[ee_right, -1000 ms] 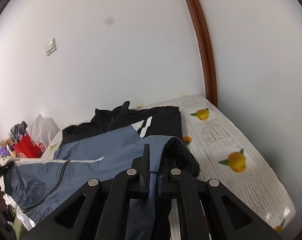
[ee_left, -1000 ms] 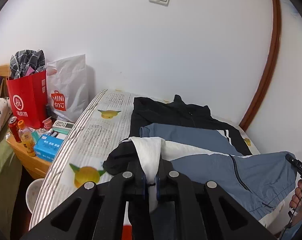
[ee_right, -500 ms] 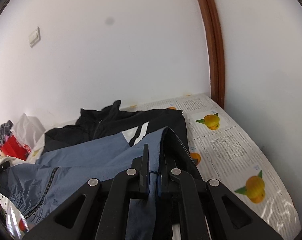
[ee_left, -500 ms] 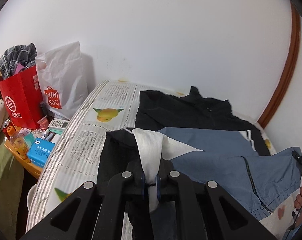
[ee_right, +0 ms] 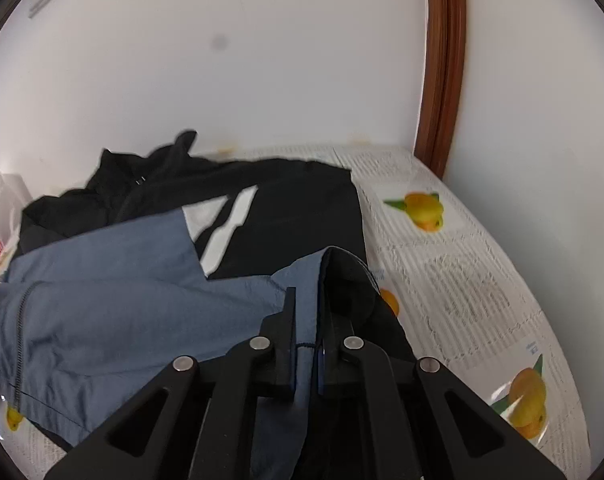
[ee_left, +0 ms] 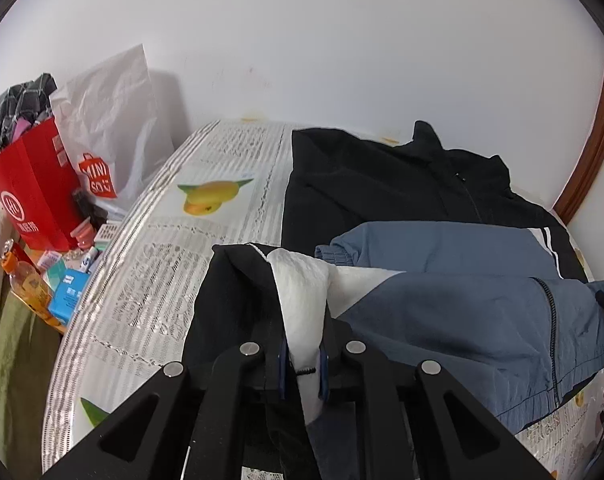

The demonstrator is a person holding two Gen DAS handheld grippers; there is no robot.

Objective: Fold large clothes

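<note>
A large black, blue and white zip jacket [ee_left: 442,264] lies on the bed, its lower half folded up over the black upper part. My left gripper [ee_left: 302,356] is shut on a white and black fold of its left edge. My right gripper [ee_right: 305,340] is shut on a blue and black fold of its right edge [ee_right: 334,276]. The jacket also fills the right wrist view [ee_right: 141,272]. Both held folds are lifted just above the cloth beneath.
The bed has a sheet [ee_left: 205,208] printed with text and yellow fruit. A white wall stands close behind, a brown door frame [ee_right: 442,60] at the right. Left of the bed are a red bag [ee_left: 33,200], a white Miniso bag [ee_left: 109,120] and a cluttered side table [ee_left: 57,280].
Both grippers have carried the held jacket edges forward toward the wall, folding the blue lower half further over the black upper part. The wall and collar are nearer in both views.
</note>
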